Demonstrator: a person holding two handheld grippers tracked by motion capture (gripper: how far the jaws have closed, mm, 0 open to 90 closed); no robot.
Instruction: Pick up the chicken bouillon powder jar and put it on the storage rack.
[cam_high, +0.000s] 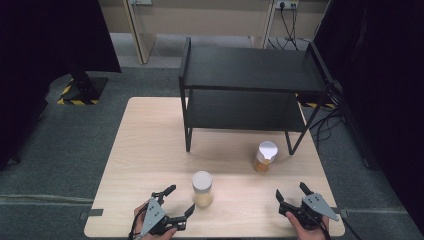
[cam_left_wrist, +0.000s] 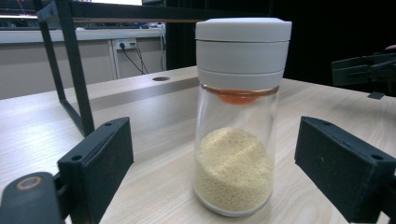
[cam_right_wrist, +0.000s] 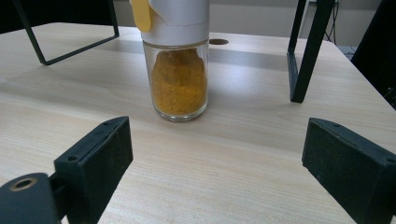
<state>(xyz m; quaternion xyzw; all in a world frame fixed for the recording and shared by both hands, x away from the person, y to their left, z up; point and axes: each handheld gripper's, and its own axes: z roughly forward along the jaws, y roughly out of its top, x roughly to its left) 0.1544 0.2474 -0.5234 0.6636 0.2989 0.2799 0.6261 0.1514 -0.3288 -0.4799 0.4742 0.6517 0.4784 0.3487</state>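
Pale-grain jar (cam_left_wrist: 236, 126): clear glass shaker with a white cap, upright on the wooden table (cam_high: 150, 150), near edge, left of centre; about a third full of beige granules.
Left gripper (cam_high: 172, 206): jaws spread wide, jar just ahead between them, no contact.
Orange-powder jar (cam_right_wrist: 179, 60): glass, white cap with a yellow tab, farther right, near the black shelf rack (cam_high: 250, 67).
Right gripper (cam_high: 295, 194): jaws spread, empty, well short of its jar.
Handling, judged: rigid, light, smooth glass, breakable, tall enough to tip.
Grip site, judged: mid-body glass below the cap, squarely.
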